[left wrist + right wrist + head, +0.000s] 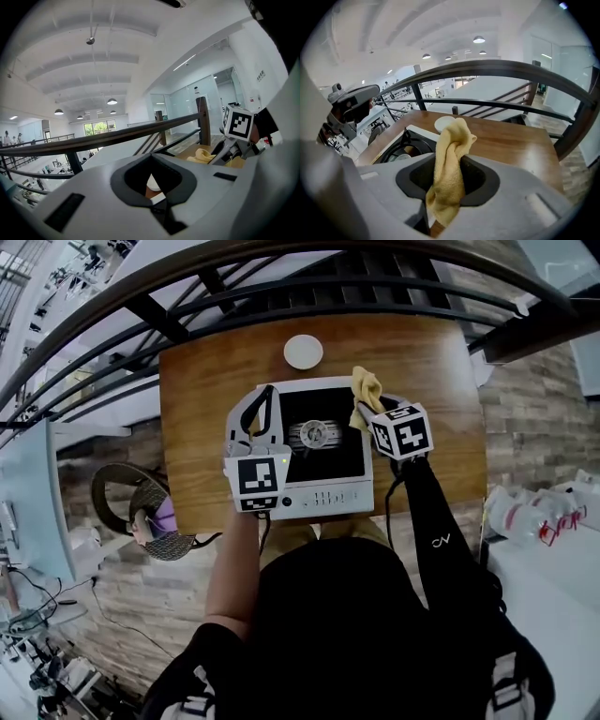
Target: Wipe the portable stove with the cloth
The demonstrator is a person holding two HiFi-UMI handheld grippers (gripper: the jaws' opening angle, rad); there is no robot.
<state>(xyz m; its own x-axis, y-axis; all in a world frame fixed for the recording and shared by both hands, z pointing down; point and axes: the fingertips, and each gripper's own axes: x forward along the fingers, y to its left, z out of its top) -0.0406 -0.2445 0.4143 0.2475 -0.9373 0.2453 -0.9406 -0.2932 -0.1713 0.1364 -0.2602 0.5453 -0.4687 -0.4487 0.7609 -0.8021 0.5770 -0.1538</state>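
Note:
The portable stove (319, 491), white with a black top and a round burner (314, 434), sits mid-table. My left gripper (272, 392) hovers over the stove's left side, jaws shut with nothing between them; in the left gripper view (155, 197) a white disc (152, 183) shows through their opening. My right gripper (364, 413) is above the stove's back right corner, shut on a yellow cloth (366, 388). The cloth (449, 164) sticks up from the jaws (444, 208) in the right gripper view, with the stove (401, 147) below to the left.
The wooden table (202, 381) carries a white round disc (303, 352) behind the stove. A black railing (281, 301) runs close along its far edge. A round wicker chair (141, 512) stands at the table's left, beside a stone-faced wall.

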